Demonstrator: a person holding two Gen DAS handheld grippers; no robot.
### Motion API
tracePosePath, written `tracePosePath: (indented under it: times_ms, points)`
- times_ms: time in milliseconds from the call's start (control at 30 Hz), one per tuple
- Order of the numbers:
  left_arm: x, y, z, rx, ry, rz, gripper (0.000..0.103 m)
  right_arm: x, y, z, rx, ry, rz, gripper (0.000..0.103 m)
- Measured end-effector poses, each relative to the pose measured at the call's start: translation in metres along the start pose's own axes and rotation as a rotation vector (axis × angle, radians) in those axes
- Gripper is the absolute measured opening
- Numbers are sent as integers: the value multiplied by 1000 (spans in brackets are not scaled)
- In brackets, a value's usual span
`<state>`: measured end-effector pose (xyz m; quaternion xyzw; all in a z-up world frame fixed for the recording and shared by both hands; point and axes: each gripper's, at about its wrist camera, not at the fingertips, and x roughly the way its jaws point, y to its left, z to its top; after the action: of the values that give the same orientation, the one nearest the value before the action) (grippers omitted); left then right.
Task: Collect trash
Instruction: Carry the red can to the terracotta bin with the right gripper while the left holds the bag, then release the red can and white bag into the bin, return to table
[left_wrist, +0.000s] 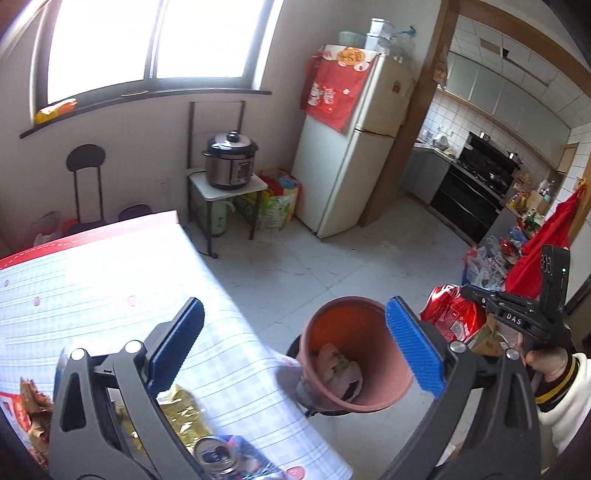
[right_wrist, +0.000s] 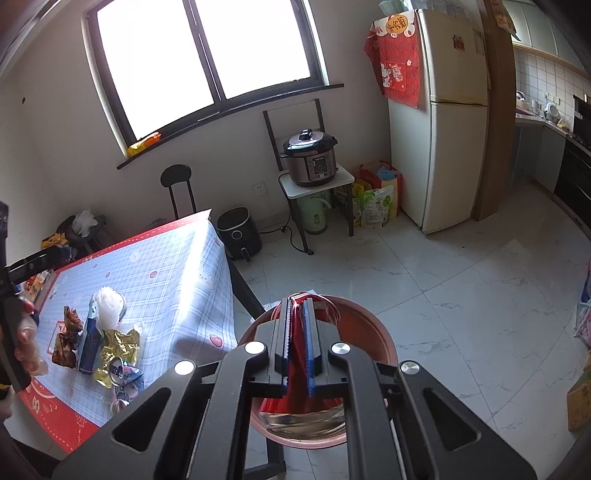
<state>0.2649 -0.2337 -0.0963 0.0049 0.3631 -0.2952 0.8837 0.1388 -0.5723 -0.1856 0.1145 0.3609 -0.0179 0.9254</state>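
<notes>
**Red wrapper over bin: drop hazards listed**

Item 1. Red wrapper (right_wrist: 295, 354), crinkled foil-type packet, pinched between the pressed-together pads of the right gripper (right_wrist: 297, 332). Position: directly above the mouth of the terracotta-coloured bin (left_wrist: 369, 391), which stands on the floor just beside the table (left_wrist: 92, 280). Bin already contains some crumpled pale waste.

Item 2. Left gripper (left_wrist: 291, 350), jaws spread wide, nothing between them. Position: above the table edge, near the bin.

Item 3. Remaining trash on the table: gold foil wrapper (right_wrist: 118, 349), opened drink can (right_wrist: 119, 370), white plastic bag (right_wrist: 109, 304), brown snack wrappers (right_wrist: 68, 338), dark blue carton (right_wrist: 88, 345).

Risks, as judged:
- Light foil may cling to one pad on release, or drift and land on the floor; the wrapper looks wide against the bin mouth and could catch on the rim.
- The can lies near the table edge; a sideways grip might roll it off or spill any dregs.
- The two grippers work close together over the bin, so a collision is possible.
- A nudge to the bin rim could tip it.
</notes>
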Motion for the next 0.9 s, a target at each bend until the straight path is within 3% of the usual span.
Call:
tracePosePath:
  times_ms: [167,233,300,433,567,900]
  points:
    - [-52,57,-15,-64,-38,136,97,30,11,11,-16,29,-57,11]
    - [-74,77,-23,-84,-58,177,97,29,18,17,-21,11,-74,26]
    - [-95,96,-31,-106,-77,210,97,21,25,22,-22,-23,-83,58]
    - [-135,128,-46,-152,-114,302,97,5,44,30,-47,-56,-109,73]
    - [-171,155,-63,-173,-137,376,97,-13,68,30,-40,-83,-87,98]
    - [-247,234,-101,-238,-172,486,97,-36,175,10,-104,-138,2,98]
